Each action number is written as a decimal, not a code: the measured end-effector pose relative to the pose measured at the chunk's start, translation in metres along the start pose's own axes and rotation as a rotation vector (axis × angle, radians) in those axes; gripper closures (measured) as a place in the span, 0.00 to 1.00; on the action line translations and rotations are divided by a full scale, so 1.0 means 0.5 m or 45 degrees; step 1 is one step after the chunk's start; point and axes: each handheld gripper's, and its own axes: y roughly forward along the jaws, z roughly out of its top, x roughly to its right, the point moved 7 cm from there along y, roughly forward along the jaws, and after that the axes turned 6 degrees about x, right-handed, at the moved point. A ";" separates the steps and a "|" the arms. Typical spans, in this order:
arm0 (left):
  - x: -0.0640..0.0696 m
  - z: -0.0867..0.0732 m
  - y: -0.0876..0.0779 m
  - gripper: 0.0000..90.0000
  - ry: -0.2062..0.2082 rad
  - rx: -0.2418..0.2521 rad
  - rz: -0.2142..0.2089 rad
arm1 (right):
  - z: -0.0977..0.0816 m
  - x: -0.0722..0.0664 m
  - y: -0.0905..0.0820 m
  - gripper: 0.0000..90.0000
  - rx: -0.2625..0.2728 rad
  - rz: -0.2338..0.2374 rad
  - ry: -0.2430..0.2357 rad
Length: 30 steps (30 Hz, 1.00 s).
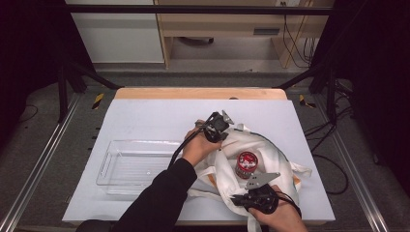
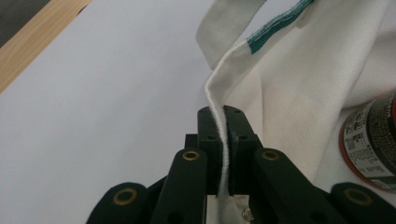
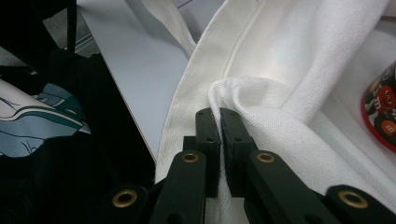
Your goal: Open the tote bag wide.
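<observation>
Plainly, both grippers are clamped on cloth. The left gripper (image 2: 223, 122) pinches the hemmed rim of the white tote bag (image 1: 270, 150) between its 2 jaws, which stand all but together with only the thin edge of fabric running up out of them toward the green-trimmed handle (image 2: 279, 25) at the top of that frame. The right gripper (image 3: 219, 122) is clenched in the same way on a thicker fold of the bag's rim, the cloth bunching just above its jaws.

In the high view the left gripper (image 1: 216, 126) sits at the centre of the frame on the bag's far edge, and the right gripper (image 1: 255, 195) at the lower right on its near edge, so the 2 hold the mouth apart. Between them, inside the opened bag, stands a red-lidded candy jar (image 1: 247, 163), upright and untouched by either gripper.

The step in hand looks like spreading the bag open to get at the jar. The next move probably calls for 1 gripper to let go of the rim and reach in for the jar while the other keeps the mouth wide.

Left of the bag, on the white bench (image 1: 154, 116), lies a clear plastic tray (image 1: 109, 171), a likely place for the jar.
</observation>
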 end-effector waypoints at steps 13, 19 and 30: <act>0.005 0.003 -0.020 0.92 0.015 0.045 0.032 | 0.005 -0.002 -0.004 0.97 0.008 -0.032 -0.013; 0.003 0.003 -0.015 0.94 -0.006 0.044 0.020 | 0.004 -0.005 -0.003 0.97 0.004 -0.042 -0.029; 0.010 0.006 -0.035 0.87 0.010 0.070 0.041 | 0.011 -0.001 -0.012 0.85 0.054 -0.023 0.007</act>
